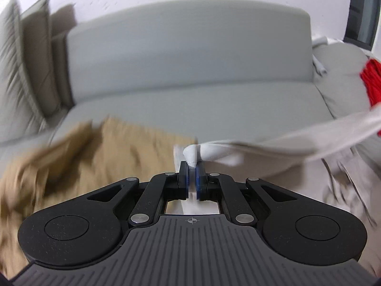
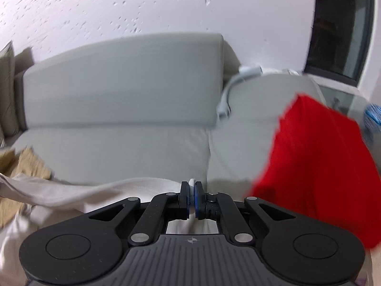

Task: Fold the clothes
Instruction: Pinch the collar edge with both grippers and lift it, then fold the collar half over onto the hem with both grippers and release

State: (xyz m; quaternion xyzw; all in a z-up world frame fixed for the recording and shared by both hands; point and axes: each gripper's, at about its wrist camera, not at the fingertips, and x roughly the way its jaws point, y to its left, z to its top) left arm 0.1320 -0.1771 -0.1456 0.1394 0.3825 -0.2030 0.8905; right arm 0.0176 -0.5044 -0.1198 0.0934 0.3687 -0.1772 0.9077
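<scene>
While the white garment point(image 1: 273, 147) stretches as a taut band from centre to the right edge of the left wrist view, its bunched edge sits pinched in the closed jaws of the left gripper point(image 1: 192, 166). At lower centre of the right wrist view, the right gripper point(image 2: 192, 187) is likewise clamped on a nub of the same cloth. Behind lie a tan garment point(image 1: 114, 152), a red garment point(image 2: 316, 171) and the grey sofa point(image 1: 185, 59). Judging by this, the cloth is being raised to spread; next it needs laying flat on a bare stretch of seat.
</scene>
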